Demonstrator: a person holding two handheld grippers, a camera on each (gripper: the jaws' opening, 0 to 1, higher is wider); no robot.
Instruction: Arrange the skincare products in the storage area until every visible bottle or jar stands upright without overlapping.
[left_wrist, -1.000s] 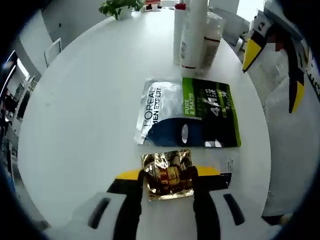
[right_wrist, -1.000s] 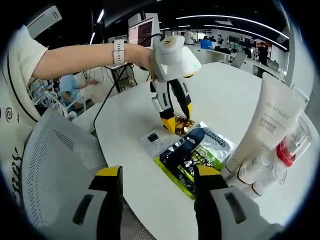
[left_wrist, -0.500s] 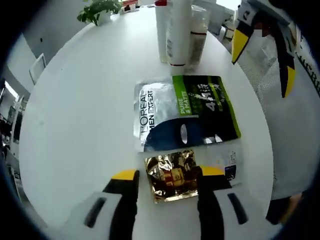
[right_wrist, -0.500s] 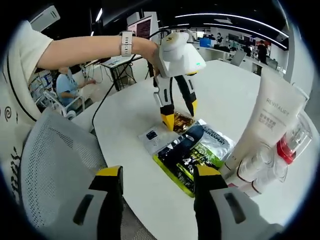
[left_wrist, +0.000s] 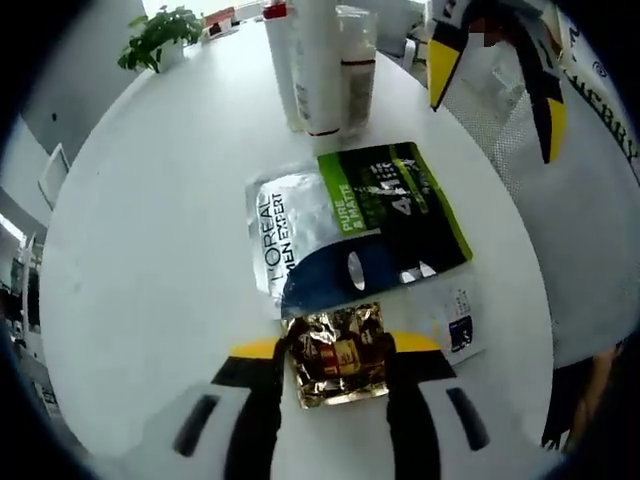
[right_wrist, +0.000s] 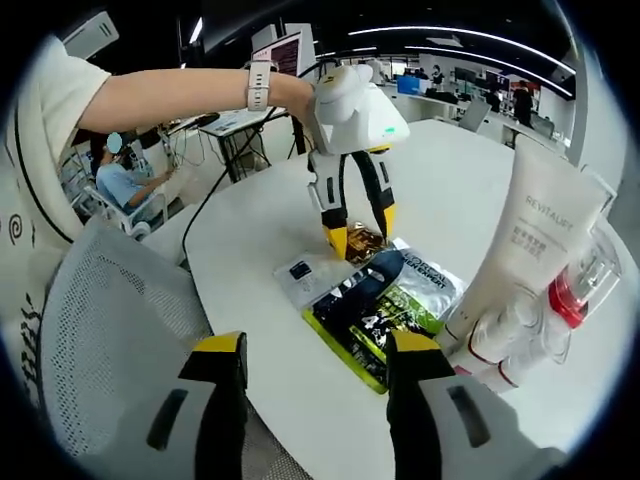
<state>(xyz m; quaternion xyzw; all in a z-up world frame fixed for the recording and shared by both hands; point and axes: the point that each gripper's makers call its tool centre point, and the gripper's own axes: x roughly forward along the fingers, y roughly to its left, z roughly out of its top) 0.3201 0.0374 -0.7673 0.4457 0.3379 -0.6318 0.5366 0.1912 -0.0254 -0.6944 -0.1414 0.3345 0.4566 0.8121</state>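
Left claw sits low in the left gripper view, its yellow-tipped jaws spread wide on either side of a crinkled gold sachet that lies flat on the white surface; the tips look down at the sachet's edges, though I cannot tell whether they press it. Just to the right of it lies a small clear sachet. Beyond, toward mid-frame, a large L'Oréal pouch in silver, navy and green lies flat too, its near edge touching or slightly over the gold one. At the upper centre stands a cluster of bottles, upright and close together.

Right claw hangs wide apart and holding nothing at the bottom of the right gripper view, over the surface's near edge by a mesh chair. To the right a white Revitalift tube stands on its cap among small bottles.

My guess is the step in hand is picking the gold sachet clear of the pouch. Next, the jaws need to close on its thin edges and lift without dragging the pouch.
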